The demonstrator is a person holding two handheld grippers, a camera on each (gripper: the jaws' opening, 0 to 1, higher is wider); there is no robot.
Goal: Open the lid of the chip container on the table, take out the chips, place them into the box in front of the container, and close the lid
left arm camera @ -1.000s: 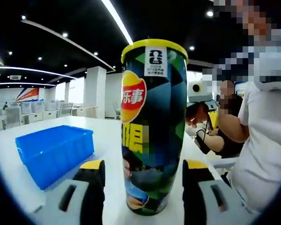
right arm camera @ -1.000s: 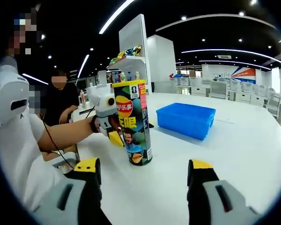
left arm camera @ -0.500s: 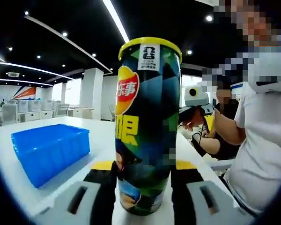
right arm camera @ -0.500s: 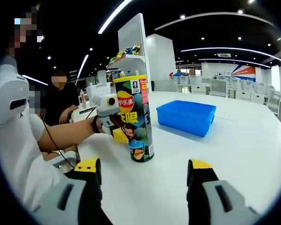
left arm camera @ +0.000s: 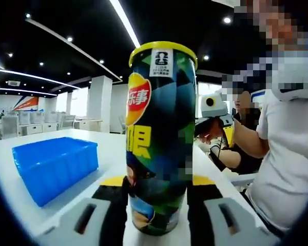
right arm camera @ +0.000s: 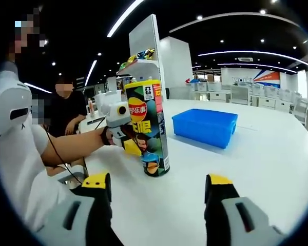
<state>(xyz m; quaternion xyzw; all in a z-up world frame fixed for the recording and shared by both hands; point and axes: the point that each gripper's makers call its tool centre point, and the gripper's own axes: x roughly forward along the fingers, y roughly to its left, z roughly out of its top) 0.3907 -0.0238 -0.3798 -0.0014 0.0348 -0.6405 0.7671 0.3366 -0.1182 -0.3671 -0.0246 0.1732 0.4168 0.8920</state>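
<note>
White table (right arm camera: 277,169); left tongs (left arm camera: 156,187) clamp chip container (left arm camera: 160,138); right tongs (right arm camera: 156,187) apart.

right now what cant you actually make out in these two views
- Blue box inside: both views look across its rim, so the walls hide its contents.
- Chip container contents: the yellow lid is on and the wall is opaque.
- Left gripper pad contact: in the left gripper view the container covers the inner faces of the jaws.
- Small print on the container's white label: too small in the right gripper view.
</note>
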